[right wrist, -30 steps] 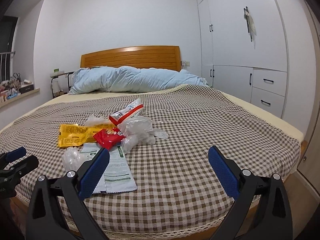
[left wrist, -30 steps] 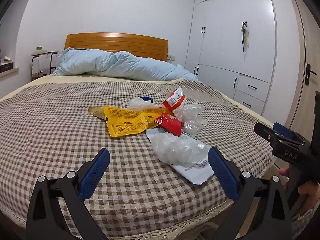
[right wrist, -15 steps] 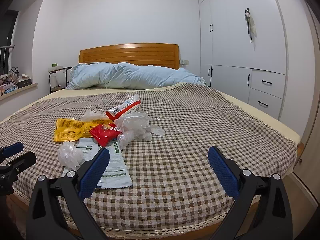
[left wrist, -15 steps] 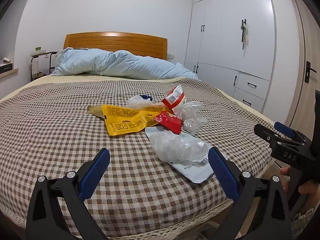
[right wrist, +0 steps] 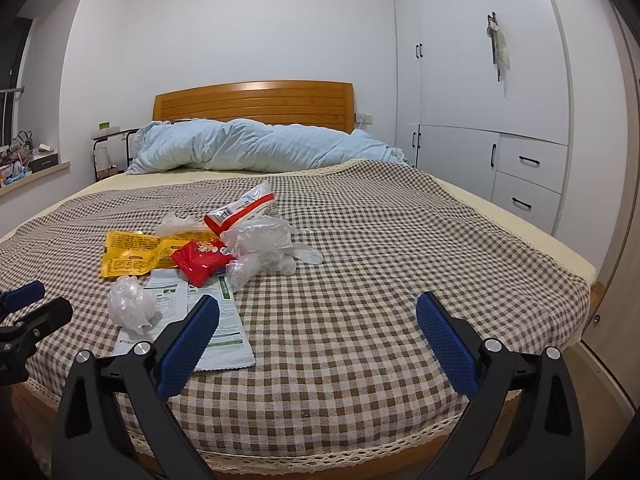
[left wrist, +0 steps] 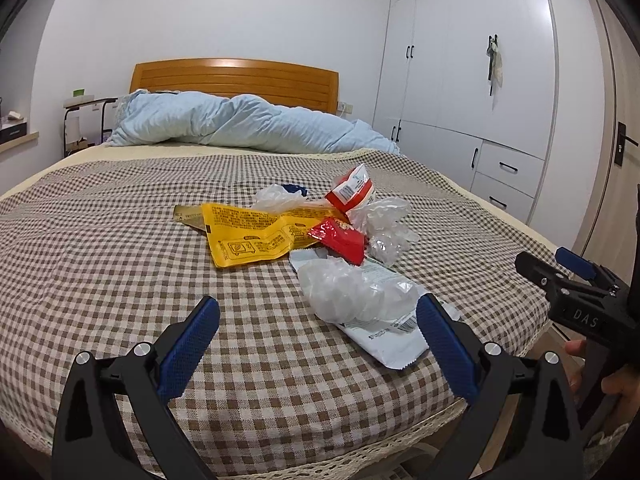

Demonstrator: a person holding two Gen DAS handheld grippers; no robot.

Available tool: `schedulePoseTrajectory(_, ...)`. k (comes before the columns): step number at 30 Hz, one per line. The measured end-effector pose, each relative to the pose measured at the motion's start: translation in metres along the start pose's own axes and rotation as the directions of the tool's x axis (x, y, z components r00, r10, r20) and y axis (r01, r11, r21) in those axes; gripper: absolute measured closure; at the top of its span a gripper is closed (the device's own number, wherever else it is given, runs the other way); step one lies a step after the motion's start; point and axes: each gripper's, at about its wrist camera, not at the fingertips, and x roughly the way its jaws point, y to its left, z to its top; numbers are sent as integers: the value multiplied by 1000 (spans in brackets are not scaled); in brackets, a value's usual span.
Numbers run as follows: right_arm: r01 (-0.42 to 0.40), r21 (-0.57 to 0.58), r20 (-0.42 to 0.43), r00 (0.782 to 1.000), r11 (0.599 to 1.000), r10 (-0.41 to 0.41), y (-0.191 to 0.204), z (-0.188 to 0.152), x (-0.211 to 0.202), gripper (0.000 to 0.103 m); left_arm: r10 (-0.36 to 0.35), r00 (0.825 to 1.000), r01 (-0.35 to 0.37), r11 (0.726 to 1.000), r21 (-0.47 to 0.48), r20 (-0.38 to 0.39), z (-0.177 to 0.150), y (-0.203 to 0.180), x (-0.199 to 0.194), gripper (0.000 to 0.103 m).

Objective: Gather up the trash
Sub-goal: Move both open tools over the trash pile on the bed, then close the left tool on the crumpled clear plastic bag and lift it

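The litter is spread on the brown-and-cream checked bedspread of the wooden bed, in a cluster toward the foot edge and nearer the corner on the wardrobe side. Nothing has been gathered yet, so the step in hand is judged to be the first approach.

The largest piece, a flat white printed plastic pouch, lies closest to the foot edge, and it is best lifted by its free edge, since a flat film offers little to pinch from above. On it rests a crumpled clear plastic wad, which would be taken first. Behind these lie a yellow printed foil bag, a clear crumpled plastic glove, a red-and-white snack packet and a small red sachet; light pieces should be pinched firmly lest they slip.

The left gripper is held wide apart above the bedspread with nothing between its blue pads. The right gripper is likewise spread and empty.

No bin or bag for the trash is shown. A small blue item behind the white film cannot be identified, and the print on the wrappers cannot be read.
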Motion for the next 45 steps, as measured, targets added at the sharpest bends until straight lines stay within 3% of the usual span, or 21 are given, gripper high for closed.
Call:
schedulePoseTrajectory(9,39,19,-23,999,999,-38,-9,-2,1,8,2,999,-2,1000,6,-42,-3,-4,9,8)
schedulePoseTrajectory(18,70,91,-55,996,993,-65,-23,0,2,8,64,994,-62,998,25,-89,-7,-4,17,8)
schedulePoseTrajectory(29,58,77,-40,998,995,-55,-16,-1,-2,8,-5,995,4,1000,-7,-100,2,-19,38,8)
schedulePoseTrajectory(40,88,74,-22,996,993,-86,-13,-3,-2,8,-1,987,-17,994,-110,-163,8,-21,72,8)
schedulePoseTrajectory(45,36,66,-18,999,997,-35,-12,-2,-5,8,26,979,-47,994,-103,-201,10,-21,84,44)
